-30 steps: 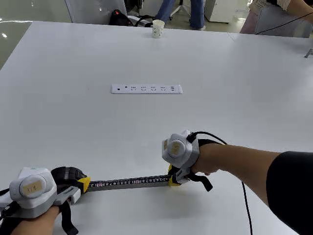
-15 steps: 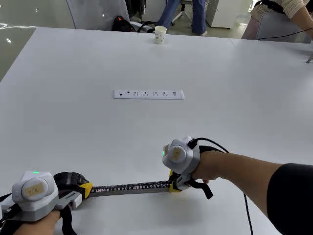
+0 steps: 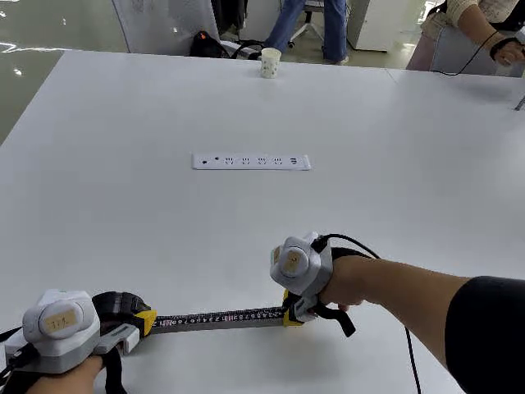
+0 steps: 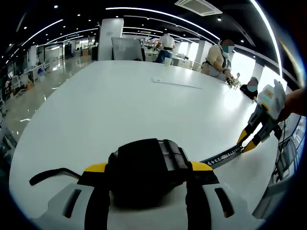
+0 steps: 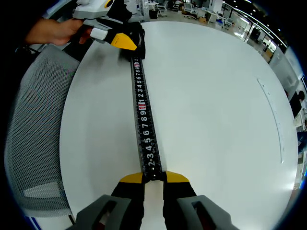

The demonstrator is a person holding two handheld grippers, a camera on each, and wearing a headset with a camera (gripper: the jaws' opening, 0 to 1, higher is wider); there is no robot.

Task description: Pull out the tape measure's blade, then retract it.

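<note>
- Head view: the tape measure (image 3: 117,304), a black case, sits close to the bench's (image 3: 123,164) near edge toward its left corner, pinched between the yellow-tipped fingers of the left gripper (image 3: 136,318)
- Its blade (image 3: 217,318), a dark band with pale marks, lies flat on the bench, drawn out along the near edge to the right gripper (image 3: 289,314), whose fingers are pressed together on the blade's end
- A white power strip (image 3: 252,162) lies around the bench's middle and a paper cup (image 3: 270,62) stands by the far edge
- Left gripper view: the black tape measure (image 4: 146,165) is clamped between the two jaws of the left gripper (image 4: 148,168), and the blade (image 4: 221,156) runs off to the right gripper (image 4: 248,143), pinched at its tip
- Right gripper view: the right gripper (image 5: 153,177) nips the blade (image 5: 143,122) at its end between yellow pads; pale numerals run up the dark strip with a red mark partway, to the tape measure (image 5: 135,32) in the left gripper (image 5: 125,42)
- A grey mesh chair (image 5: 33,129) stands beside the bench edge
</note>
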